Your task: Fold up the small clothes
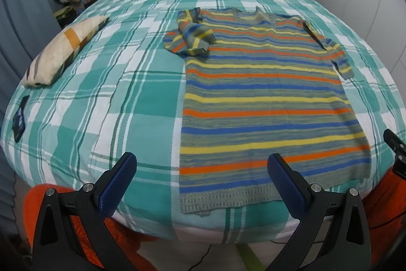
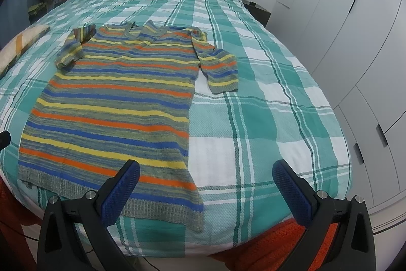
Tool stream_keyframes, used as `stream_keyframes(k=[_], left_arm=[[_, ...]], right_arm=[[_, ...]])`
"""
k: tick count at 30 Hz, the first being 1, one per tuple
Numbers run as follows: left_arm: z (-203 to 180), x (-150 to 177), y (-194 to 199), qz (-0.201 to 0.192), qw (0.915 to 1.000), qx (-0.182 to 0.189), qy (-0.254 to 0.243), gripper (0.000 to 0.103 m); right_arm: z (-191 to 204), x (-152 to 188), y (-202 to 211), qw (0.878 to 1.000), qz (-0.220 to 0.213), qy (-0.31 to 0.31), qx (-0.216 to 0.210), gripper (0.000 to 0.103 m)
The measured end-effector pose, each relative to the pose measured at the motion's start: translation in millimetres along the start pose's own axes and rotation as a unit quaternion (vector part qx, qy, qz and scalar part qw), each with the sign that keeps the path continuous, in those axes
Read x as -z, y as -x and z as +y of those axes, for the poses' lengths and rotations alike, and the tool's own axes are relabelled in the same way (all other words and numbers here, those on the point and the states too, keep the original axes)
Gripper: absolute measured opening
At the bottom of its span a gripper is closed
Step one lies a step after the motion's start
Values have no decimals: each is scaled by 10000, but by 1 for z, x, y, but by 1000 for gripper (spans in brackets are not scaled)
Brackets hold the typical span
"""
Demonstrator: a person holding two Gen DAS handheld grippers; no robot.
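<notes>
A small knitted sweater (image 1: 266,103) with orange, yellow, blue and grey stripes lies flat on the bed, hem toward me. Its left sleeve (image 1: 189,36) is crumpled and folded over near the shoulder; its right sleeve (image 2: 219,70) lies spread out to the side. The sweater also shows in the right wrist view (image 2: 114,113). My left gripper (image 1: 201,182) is open and empty, hovering over the hem's left corner. My right gripper (image 2: 205,188) is open and empty, over the hem's right corner.
The bed has a teal and white plaid cover (image 1: 114,98). A cream pillow (image 1: 63,52) lies at the left. A dark small item (image 1: 19,120) sits at the bed's left edge. White wardrobe doors (image 2: 355,29) stand to the right. Orange fabric (image 2: 279,245) lies below the bed's front edge.
</notes>
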State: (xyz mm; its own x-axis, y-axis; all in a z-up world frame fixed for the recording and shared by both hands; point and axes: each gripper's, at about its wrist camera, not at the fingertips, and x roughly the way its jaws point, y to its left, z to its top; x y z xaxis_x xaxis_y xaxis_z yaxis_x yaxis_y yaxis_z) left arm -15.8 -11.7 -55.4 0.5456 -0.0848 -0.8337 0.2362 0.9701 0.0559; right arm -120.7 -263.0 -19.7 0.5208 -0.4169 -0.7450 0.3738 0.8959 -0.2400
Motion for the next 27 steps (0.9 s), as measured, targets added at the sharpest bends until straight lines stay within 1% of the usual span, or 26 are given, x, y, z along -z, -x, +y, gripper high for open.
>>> stream_keyframes(k=[8,10,12,14,15,16,17,18,19,20,21,22,23,24,25,26,27], left_arm=[[2,0,-2,28,10000,-14,-41,103],[9,0,-5,77,10000,2,-39,103],[20,0,-9,116,9999,19,74,103],[38,0,-19,247,9993,122,257,103],[46,2,-24,312,9988,172,321,103],[54,4,-33,426,9982,190,381,103],[60,7,-41,572,9973,215,399,102],[63,11,-49,718,9963,279,393,102],[65,15,-57,853,9950,378,363,102],[63,20,-64,988,9934,498,311,102],[59,23,-68,1081,9919,607,266,102],[53,27,-73,1204,9895,781,181,102],[46,30,-78,1301,9874,900,66,101],[41,31,-82,1355,9865,920,-31,99],[35,33,-86,1400,9863,863,-149,95],[32,34,-88,1446,9861,794,-223,81],[28,36,-89,1481,9858,732,-311,74]], right_arm=[[0,0,0,10000,8,-4,-14,103],[-2,0,0,10000,-3,-35,-53,103],[-10,2,-3,9997,-76,-173,-157,103],[-25,2,-6,9988,-118,-323,-361,103],[-32,3,-9,9977,-96,-412,-524,103],[-42,4,-16,9952,-34,-573,-790,103],[-53,7,-25,9912,82,-794,-1060,103],[-66,12,-38,9845,298,-1091,-1337,103],[-72,16,-47,9796,449,-1241,-1516,103],[-76,21,-58,9721,654,-1387,-1774,103],[-78,28,-75,9579,1014,-1482,-2240,102],[-74,32,-85,9481,1236,-1490,-2524,99],[-71,35,-92,9406,1361,-1474,-2739,92],[-66,37,-98,9337,1454,-1438,-2941,90],[-58,42,-106,9262,1590,-1352,-3140,83],[-50,47,-115,9218,1778,-1233,-3215,76],[-43,52,-119,9205,1918,-1133,-3211,73]])
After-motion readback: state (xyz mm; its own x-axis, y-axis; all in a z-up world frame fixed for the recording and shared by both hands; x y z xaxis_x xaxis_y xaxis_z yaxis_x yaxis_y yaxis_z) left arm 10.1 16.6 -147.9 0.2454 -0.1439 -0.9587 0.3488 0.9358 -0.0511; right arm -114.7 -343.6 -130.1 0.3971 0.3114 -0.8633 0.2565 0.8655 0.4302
